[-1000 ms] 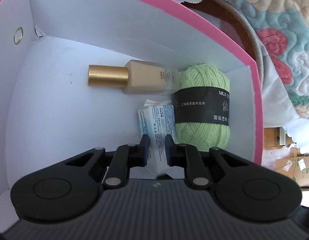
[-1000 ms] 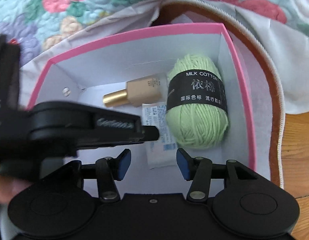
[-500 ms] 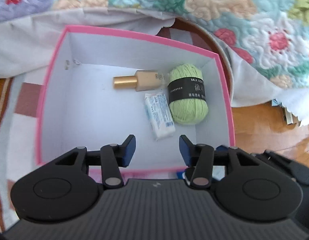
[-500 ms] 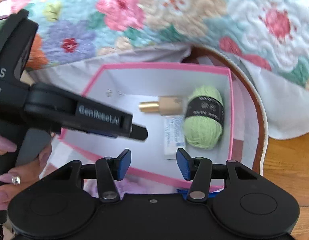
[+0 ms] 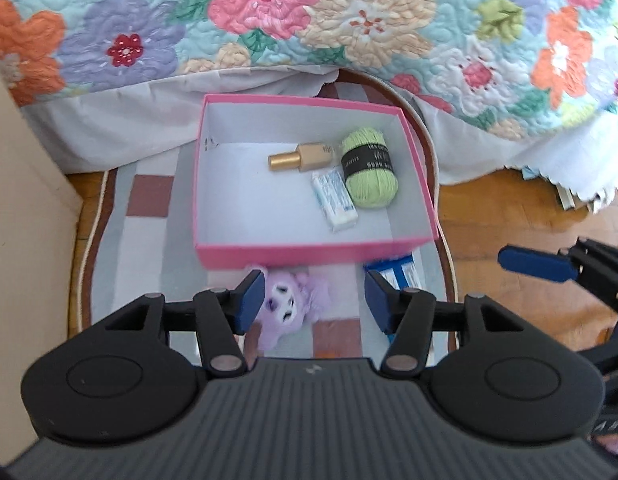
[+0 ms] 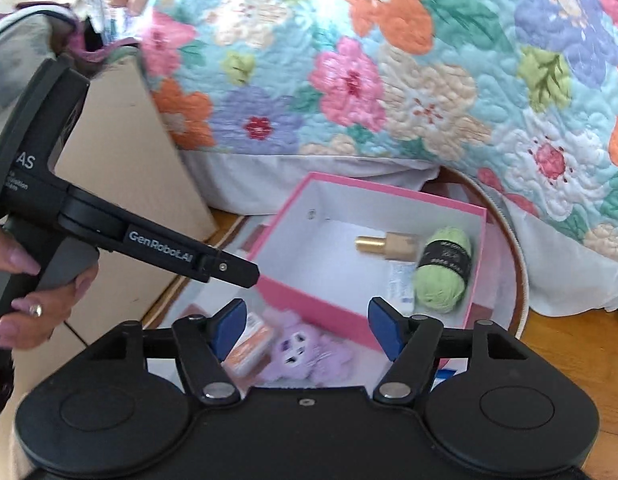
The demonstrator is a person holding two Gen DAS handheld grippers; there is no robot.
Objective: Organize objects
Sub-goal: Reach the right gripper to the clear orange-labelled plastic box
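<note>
**Q:** What has changed since a second ago?

**R:** Both grippers have lifted out of the pink box (image 5: 309, 254) and pulled back, so the whole box now shows. Both sets of jaws have just been opening, and nothing is between them.

**Q:** What does the left wrist view show?

**R:** Left gripper (image 5: 315, 300) hangs over a striped mat (image 5: 149, 232), jaws apart and empty. On the mat, the box sits against the edge of a floral quilt (image 5: 349, 28). Toward its far right corner lie a gold-capped bottle (image 5: 305, 157), a green yarn ball (image 5: 371, 168) and a white packet (image 5: 335, 196), close together. Outside the box's near wall lie a purple plush toy (image 5: 295, 304) and a blue-and-white packet (image 5: 401, 276). One blue fingertip of the right gripper (image 5: 535, 266) enters at the right edge.

**Q:** And the right wrist view?

**R:** Right gripper (image 6: 303, 326) has its jaws wide apart, gripping nothing. Below it on the mat are the plush toy and an orange packet (image 6: 249, 350), near the box's front wall. A hand (image 6: 33, 300) at the left edge holds the left gripper, seen from the side.
</note>
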